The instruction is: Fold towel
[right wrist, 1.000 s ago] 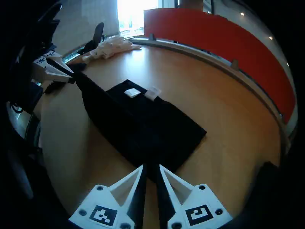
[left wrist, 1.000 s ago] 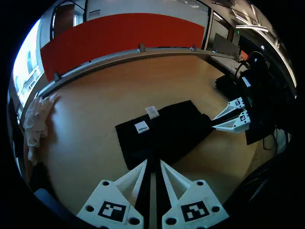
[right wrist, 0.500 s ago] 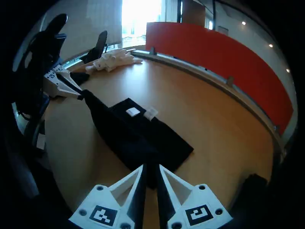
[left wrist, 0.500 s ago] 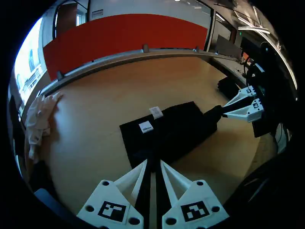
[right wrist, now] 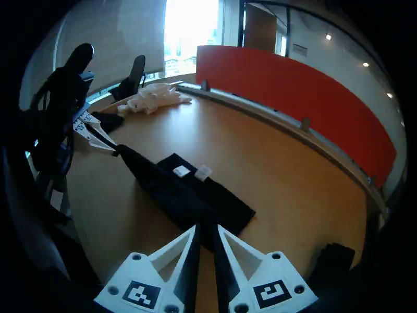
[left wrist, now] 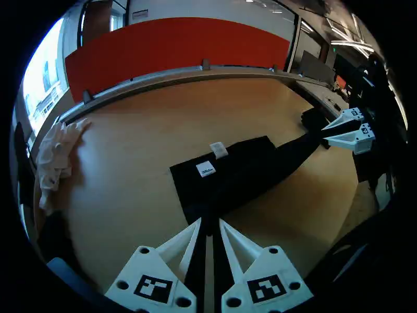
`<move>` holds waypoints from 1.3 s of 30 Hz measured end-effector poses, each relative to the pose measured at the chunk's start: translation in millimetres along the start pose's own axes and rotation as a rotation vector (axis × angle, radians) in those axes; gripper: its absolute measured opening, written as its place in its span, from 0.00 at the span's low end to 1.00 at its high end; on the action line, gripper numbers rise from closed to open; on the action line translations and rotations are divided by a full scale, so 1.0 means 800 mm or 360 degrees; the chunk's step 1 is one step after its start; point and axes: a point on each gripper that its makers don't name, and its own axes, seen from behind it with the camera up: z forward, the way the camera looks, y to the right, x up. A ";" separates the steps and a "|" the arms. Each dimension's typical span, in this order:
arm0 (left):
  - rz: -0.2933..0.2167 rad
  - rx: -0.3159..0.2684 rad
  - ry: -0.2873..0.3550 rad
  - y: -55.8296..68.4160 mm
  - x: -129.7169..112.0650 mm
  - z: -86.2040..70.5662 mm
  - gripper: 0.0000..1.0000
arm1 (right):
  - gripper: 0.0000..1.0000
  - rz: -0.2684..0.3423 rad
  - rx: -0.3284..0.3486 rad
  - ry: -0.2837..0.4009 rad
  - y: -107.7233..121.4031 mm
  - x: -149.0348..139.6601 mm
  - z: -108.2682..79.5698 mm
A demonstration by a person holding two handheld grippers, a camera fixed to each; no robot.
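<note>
Black terry-like cloth, the towel (left wrist: 245,172) lies near the middle of a pale wooden table (left wrist: 140,135). Most of it is flat on the tabletop. One long edge is pulled up off the wood and stretched taut between the two tools.

In the left gripper view, the left gripper (left wrist: 210,223) sits at the near edge. Its white fingers are drawn almost together, leaving only a thin slot, and the near corner of the towel is pinched in that slot. From there the dark cloth runs away to the right in a narrowing strip. The strip ends at the right gripper (left wrist: 326,133) at the far right of the table. This gripper seems clamped on the opposite corner, though it is small and hard to judge at that distance.

The right gripper view settles it. Its own two fingers stand nearly closed with a fold of black towel caught between them.

Two small white tags (left wrist: 206,168) show on the towel, one on its upper face and one at its far edge. A heap of white cloths (left wrist: 54,156) rests at the far left of the table. A long red panel (left wrist: 177,49) stands behind the table's far rim. Dark office chairs (right wrist: 136,65) stand by the bright window.
</note>
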 end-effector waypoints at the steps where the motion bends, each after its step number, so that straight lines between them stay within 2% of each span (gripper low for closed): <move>1: -0.0006 -0.0003 0.0001 0.001 0.000 -0.002 0.08 | 0.15 0.0004 -0.0001 0.0002 0.000 0.000 -0.002; 9: -0.0055 -0.0023 0.0011 0.008 0.001 -0.010 0.08 | 0.15 0.0007 -0.0013 0.0008 0.006 0.002 -0.012; 17: -0.0045 -0.0021 0.0020 0.005 0.011 -0.001 0.08 | 0.15 0.0004 -0.0018 0.0011 0.012 0.005 -0.006; 27: -0.0023 -0.0020 0.0014 -0.009 0.031 0.030 0.08 | 0.15 0.0028 -0.0013 -0.0028 0.034 0.004 0.025; 39: -0.0036 -0.0037 -0.0052 -0.021 0.024 0.075 0.08 | 0.15 0.0092 0.0015 -0.0134 0.052 -0.027 0.061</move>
